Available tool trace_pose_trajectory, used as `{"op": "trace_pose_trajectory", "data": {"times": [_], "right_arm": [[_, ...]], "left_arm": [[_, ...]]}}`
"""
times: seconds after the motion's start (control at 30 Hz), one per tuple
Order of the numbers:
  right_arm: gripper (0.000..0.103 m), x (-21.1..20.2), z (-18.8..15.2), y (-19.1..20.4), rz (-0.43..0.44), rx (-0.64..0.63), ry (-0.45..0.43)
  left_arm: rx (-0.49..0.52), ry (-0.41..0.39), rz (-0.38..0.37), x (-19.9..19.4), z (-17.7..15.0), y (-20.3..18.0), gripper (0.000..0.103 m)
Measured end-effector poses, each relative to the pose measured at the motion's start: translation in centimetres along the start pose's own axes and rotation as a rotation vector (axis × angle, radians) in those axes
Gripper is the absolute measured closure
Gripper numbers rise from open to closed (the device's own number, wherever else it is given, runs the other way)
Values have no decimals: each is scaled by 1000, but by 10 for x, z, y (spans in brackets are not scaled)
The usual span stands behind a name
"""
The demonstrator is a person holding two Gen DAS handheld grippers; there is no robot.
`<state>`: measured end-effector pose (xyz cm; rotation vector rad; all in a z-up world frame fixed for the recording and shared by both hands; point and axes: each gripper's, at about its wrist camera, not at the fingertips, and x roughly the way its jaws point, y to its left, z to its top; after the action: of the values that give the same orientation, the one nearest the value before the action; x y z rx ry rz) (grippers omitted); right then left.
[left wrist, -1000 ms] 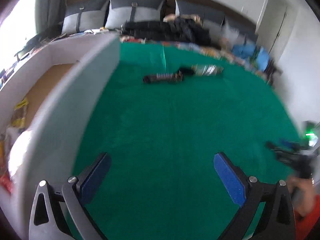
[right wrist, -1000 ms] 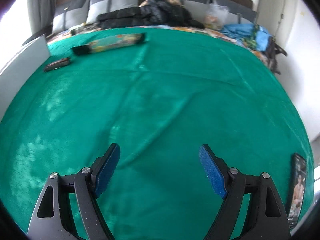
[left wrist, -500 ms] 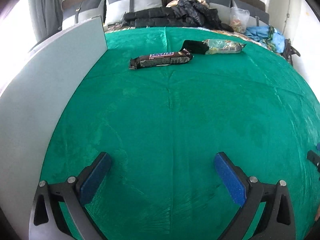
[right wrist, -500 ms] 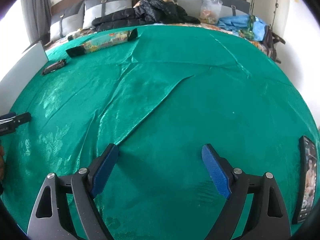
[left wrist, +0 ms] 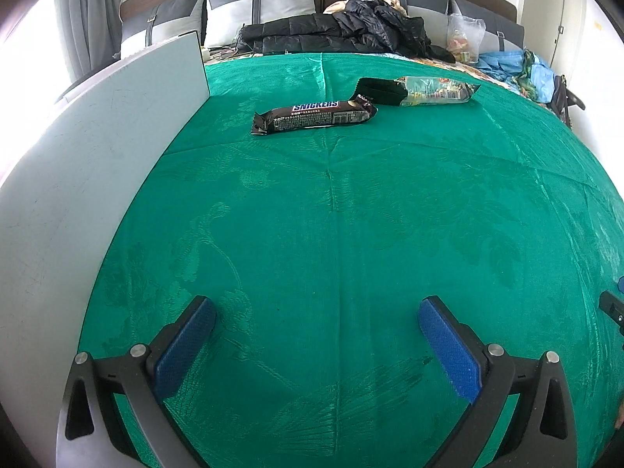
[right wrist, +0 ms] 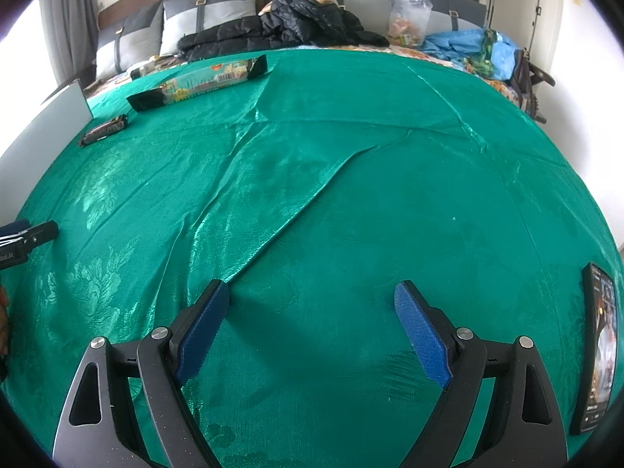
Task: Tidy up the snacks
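Since the earlier frame the left gripper [left wrist: 316, 312] has swung away from the white box wall [left wrist: 89, 179] on the left and come down over the green cloth [left wrist: 351, 214], and the right gripper [right wrist: 312, 304] has just been spreading a little wider with only cloth between its jaws. Both claws stand wide apart and pinch nothing. Far across the cloth, right of the box wall, lies the Snickers bar [left wrist: 314, 116], its right end touching the long green-and-black snack pack [left wrist: 417, 91]; a phone [right wrist: 598, 345] lies near the right edge.
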<state>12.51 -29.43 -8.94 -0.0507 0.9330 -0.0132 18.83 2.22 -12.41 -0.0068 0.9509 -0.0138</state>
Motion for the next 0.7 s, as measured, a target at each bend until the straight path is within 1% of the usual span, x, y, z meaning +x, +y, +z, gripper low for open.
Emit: {"op": "trace_pose_trajectory", "data": {"times": [0.5,0.57,0.63,0.67,0.7], "right_arm": [[13,0,0,0,0,-1,0],[15,0,1,0,0,-9,8],[15,-1,5,0,-23,-10,45],[15,-2,7,0,-45,-3,53],[15,-6,11,0,-67,11,42]], "left_arm": [[0,0,0,0,0,0,0],[0,0,0,0,0,0,0],[0,0,0,0,0,0,0],[0,0,-1,0,0,0,0],[0,0,0,0,0,0,0]]}}
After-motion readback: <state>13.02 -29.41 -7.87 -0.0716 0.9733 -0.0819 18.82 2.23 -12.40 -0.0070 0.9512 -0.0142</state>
